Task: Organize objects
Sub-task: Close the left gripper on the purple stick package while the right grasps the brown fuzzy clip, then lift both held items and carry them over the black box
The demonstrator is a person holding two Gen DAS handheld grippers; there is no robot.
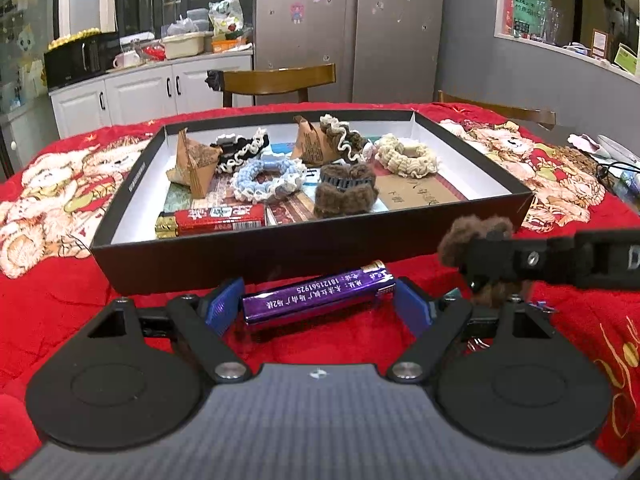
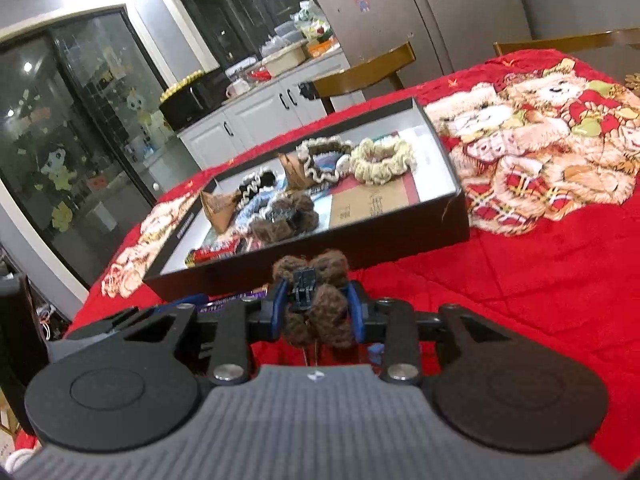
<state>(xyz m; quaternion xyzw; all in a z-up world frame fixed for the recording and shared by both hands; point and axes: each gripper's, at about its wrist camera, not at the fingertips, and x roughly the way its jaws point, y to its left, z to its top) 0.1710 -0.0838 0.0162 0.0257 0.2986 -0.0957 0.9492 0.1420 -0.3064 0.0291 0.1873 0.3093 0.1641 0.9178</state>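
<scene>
Two views cover the moment. From the left wrist camera, the left gripper point(image 1: 318, 304) has its jaws pinching the ends of a purple bar point(image 1: 318, 294), which lies crosswise between the blue pads point(image 1: 224, 306) just in front of the black box point(image 1: 280, 258). The box sits on a red bear-print cloth point(image 1: 60, 280) covering the surface. Inside it lie a red bar point(image 1: 218, 220) near the front wall, a blue scrunchie point(image 1: 266, 178), a cream scrunchie point(image 1: 406, 154), a brown fuzzy clip point(image 1: 346, 194) and two brown paper packets point(image 1: 196, 166). At the right edge the right gripper point(image 1: 486, 268) reaches in, its jaws closed on a second brown fuzzy clip point(image 1: 474, 236) (held above the cloth, near the box's front right corner).

From the right wrist camera, the right gripper point(image 2: 316, 308) has its jaws pressed onto the second brown fuzzy clip point(image 2: 314, 302), whose dark plastic teeth face the lens. The black box point(image 2: 440, 232) lies just ahead, and the purple bar point(image 2: 232, 300) shows partly at lower left
</scene>
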